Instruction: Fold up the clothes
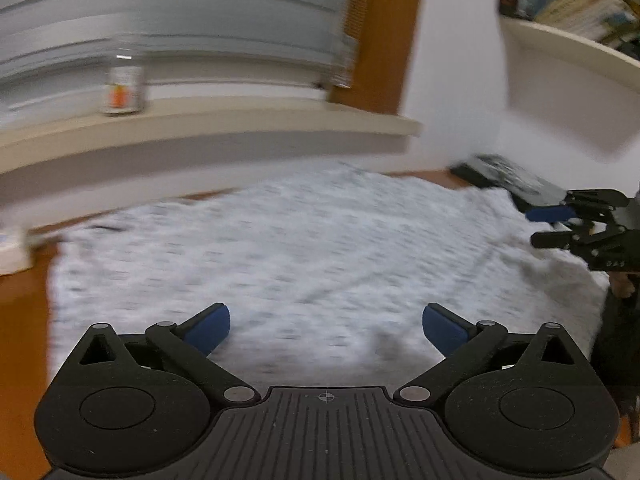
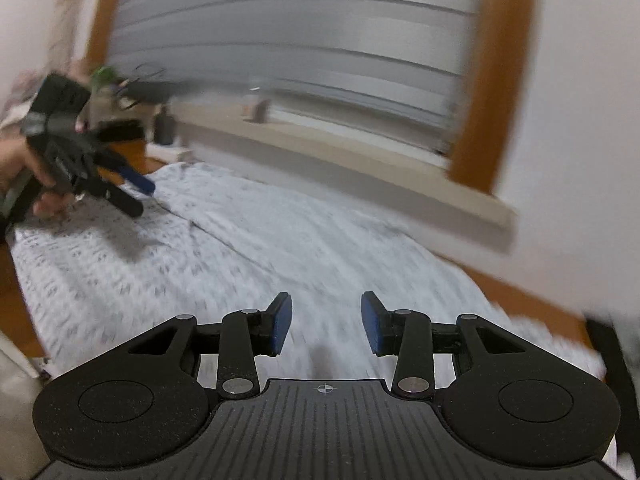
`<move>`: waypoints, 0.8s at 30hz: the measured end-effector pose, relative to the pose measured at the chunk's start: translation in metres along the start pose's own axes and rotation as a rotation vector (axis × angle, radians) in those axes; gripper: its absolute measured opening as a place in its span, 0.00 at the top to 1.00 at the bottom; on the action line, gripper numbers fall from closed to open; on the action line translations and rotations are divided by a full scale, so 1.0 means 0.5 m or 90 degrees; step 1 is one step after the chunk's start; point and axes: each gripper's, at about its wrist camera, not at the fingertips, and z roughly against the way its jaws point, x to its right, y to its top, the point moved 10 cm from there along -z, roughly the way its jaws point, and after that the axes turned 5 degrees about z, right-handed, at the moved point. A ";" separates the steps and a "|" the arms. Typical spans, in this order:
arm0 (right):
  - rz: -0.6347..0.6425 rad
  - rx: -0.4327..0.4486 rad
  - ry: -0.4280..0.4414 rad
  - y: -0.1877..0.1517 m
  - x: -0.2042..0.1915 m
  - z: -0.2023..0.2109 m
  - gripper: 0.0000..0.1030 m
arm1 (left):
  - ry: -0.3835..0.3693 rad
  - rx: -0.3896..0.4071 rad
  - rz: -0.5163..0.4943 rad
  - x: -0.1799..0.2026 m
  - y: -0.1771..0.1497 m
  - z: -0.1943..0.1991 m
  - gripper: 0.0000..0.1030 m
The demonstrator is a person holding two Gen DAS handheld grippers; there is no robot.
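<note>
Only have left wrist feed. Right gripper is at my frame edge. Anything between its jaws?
Observer: No. The right gripper is open and empty above the white patterned garment.
Operator: Anything left of my frame I'm missing?
Observer: A dark bottle stands on the table beyond the garment's far corner.
Operator: Who's holding the left gripper?
Observer: A bare hand grips the left gripper, whose jaws stand apart over the cloth.

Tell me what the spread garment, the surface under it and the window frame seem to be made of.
Garment: soft cloth, probably cotton knit, matte white with a small grey print; it creases and lies limp. Surface under it: orange-brown and smooth, likely wood or laminate; blur hides any grain. Window frame: same orange-brown, probably varnished wood.
</note>
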 end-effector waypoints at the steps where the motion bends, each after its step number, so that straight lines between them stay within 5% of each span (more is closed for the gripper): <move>1: 0.013 -0.007 0.015 0.013 -0.008 -0.031 0.62 | 0.018 0.002 0.002 -0.026 0.002 0.010 0.01; 9: 0.053 -0.062 0.141 0.085 -0.097 -0.231 0.61 | 0.121 -0.007 0.038 -0.213 -0.017 0.068 0.04; 18: 0.122 -0.067 0.245 0.172 -0.278 -0.358 0.54 | 0.129 -0.005 0.059 -0.257 -0.045 0.096 0.04; 20: 0.125 -0.081 0.253 0.178 -0.294 -0.380 0.63 | 0.130 -0.007 0.056 -0.257 -0.043 0.094 0.04; 21: 0.117 -0.085 0.255 0.181 -0.291 -0.384 0.88 | 0.132 -0.006 0.054 -0.258 -0.042 0.094 0.04; 22: 0.109 -0.088 0.256 0.185 -0.285 -0.386 0.96 | 0.133 -0.004 0.054 -0.259 -0.040 0.095 0.03; 24: 0.108 -0.070 0.249 0.195 -0.262 -0.375 0.97 | 0.131 0.000 0.055 -0.260 -0.037 0.095 0.03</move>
